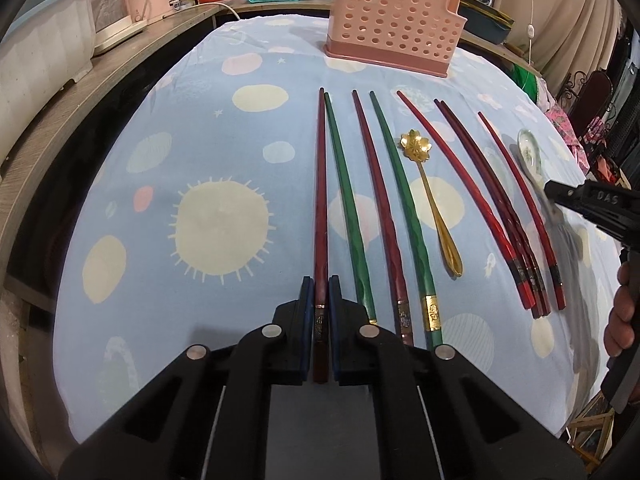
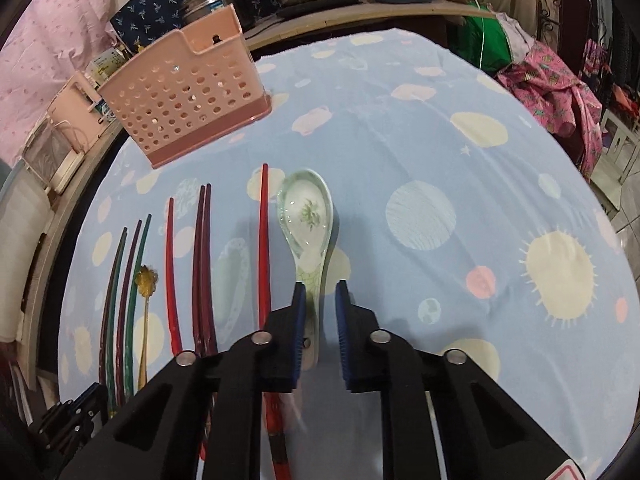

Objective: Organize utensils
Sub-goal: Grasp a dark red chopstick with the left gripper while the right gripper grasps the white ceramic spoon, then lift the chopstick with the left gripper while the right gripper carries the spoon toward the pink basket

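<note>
My left gripper is shut on the thick end of a dark red chopstick, the leftmost of a row lying on the blue tablecloth. More red and green chopsticks and a gold flower spoon lie to its right. A pink perforated holder stands behind them. My right gripper straddles the handle of a white ceramic spoon. Its jaws stand narrow, the left pad against the handle, with a strip of cloth showing beside the right pad. The spoon's bowl rests on the cloth.
A wooden shelf along the left and back carries appliances, tomatoes and pots. Pink and green fabric is heaped past the table's right edge. A person's hand shows at the right. Bare tablecloth lies right of the ceramic spoon.
</note>
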